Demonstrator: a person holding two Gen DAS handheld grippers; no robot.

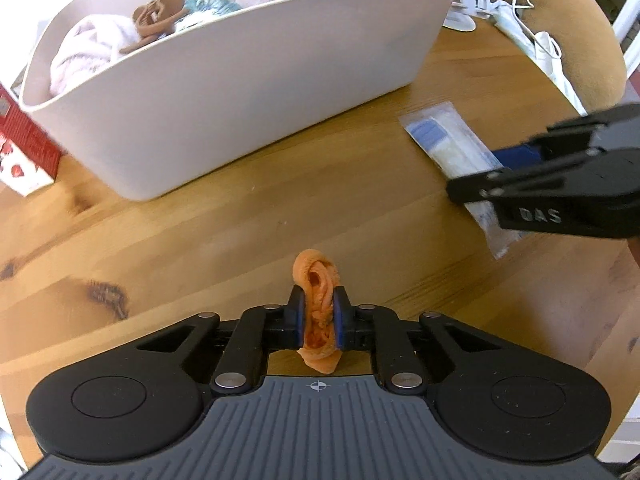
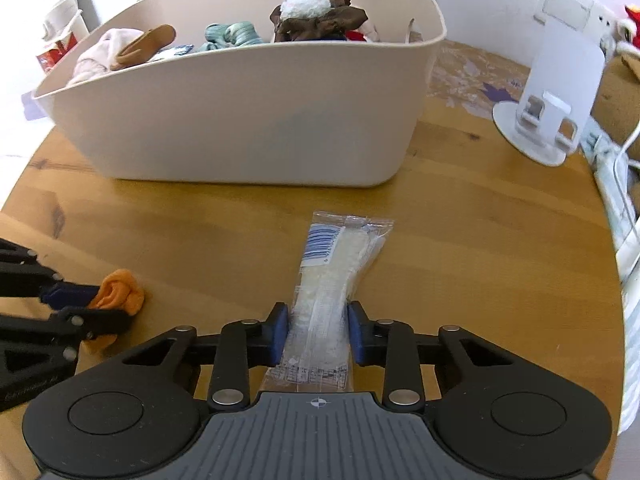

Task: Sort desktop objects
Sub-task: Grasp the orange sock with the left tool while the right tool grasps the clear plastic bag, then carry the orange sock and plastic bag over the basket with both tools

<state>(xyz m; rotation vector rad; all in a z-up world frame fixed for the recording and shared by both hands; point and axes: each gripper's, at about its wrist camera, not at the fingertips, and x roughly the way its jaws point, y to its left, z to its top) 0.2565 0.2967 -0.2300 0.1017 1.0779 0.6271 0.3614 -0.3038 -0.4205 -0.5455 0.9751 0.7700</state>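
Note:
My left gripper (image 1: 319, 304) is shut on an orange scrunchie (image 1: 317, 280), held just above the wooden table (image 1: 200, 240). It also shows in the right wrist view (image 2: 120, 290) at the left, held by the left gripper (image 2: 94, 306). My right gripper (image 2: 318, 330) is shut on a clear plastic packet (image 2: 332, 272) with a blue-striped label, which lies along the table. The packet (image 1: 448, 148) and the right gripper (image 1: 476, 180) show in the left wrist view at the right. A beige bin (image 2: 248, 120) stands ahead of both grippers, apart from them.
The bin (image 1: 224, 92) holds several scrunchies, hair clips and soft fabric items. A red box (image 1: 24, 148) stands left of it. A white stand (image 2: 548, 92) and white cables (image 2: 624, 184) sit at the right, near the table's round edge.

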